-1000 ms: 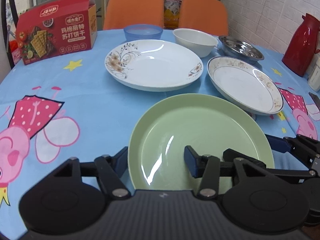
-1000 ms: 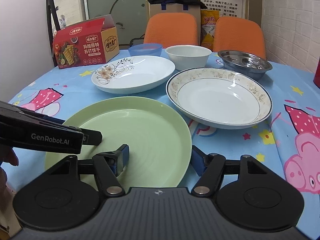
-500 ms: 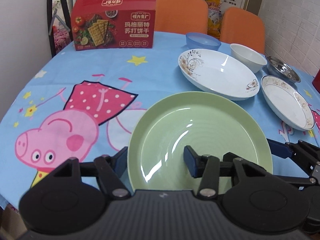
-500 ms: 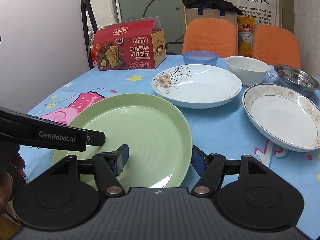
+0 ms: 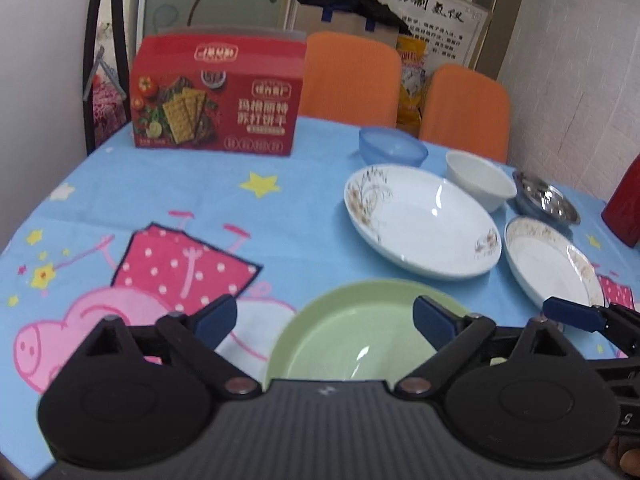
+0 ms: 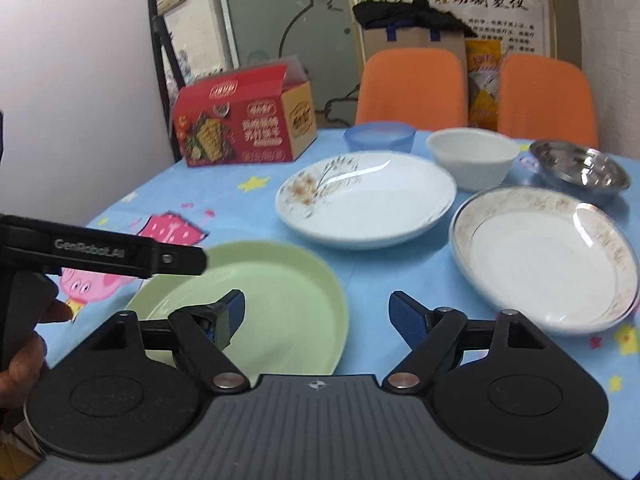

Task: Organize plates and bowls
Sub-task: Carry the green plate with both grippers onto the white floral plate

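A green plate [image 5: 360,332] [image 6: 276,292] lies on the blue tablecloth at the near edge. My left gripper [image 5: 324,318] is open, its fingers straddling the plate's left rim just above it. My right gripper [image 6: 316,314] is open over the plate's right rim. Behind lie a white floral plate [image 5: 420,220] [image 6: 368,200], a gold-rimmed plate [image 5: 552,260] [image 6: 544,256], a white bowl [image 5: 480,180] [image 6: 472,156], a blue bowl [image 5: 392,150] [image 6: 380,138] and a steel bowl [image 5: 546,204] [image 6: 580,168].
A red cracker box [image 5: 216,104] [image 6: 244,120] stands at the back left. A red thermos [image 5: 624,208] is at the right edge. Two orange chairs [image 6: 412,84] stand behind the table [image 5: 160,200].
Both grippers have pulled back and lifted, and the left one has opened wider and let go of the green plate. The plate now rests further left and nearer on the table.
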A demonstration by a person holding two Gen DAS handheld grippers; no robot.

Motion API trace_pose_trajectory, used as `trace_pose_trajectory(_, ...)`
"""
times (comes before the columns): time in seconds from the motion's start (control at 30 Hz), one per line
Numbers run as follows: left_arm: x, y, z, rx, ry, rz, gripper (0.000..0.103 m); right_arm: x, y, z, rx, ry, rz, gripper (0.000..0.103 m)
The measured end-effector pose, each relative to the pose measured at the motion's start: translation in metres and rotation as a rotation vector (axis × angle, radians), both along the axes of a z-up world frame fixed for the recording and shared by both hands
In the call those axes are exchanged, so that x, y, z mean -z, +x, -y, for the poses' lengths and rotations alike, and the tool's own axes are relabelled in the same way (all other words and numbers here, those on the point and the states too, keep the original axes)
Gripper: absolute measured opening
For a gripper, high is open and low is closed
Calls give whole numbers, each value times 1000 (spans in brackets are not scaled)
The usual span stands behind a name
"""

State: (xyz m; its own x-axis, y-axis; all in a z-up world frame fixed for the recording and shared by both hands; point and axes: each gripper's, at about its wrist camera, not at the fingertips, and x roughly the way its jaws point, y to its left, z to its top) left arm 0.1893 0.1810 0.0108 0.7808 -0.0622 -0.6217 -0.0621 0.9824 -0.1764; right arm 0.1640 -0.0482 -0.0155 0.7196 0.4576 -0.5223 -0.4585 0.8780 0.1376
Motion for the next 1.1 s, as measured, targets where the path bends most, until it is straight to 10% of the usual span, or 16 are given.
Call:
trace_pose_trajectory(0.17,-15,41,-3,2,18,20,95,-21,52,12,53,-39,82,103)
trace_pose_trajectory(0.6,24,164,0,130,-86,-150,95,15,156,-5,78,-108,-50,103)
trace_pose_trajectory(1.1,41,171,-5,109,-59,-167,95,23,156,-34,33,-124,-89,103)
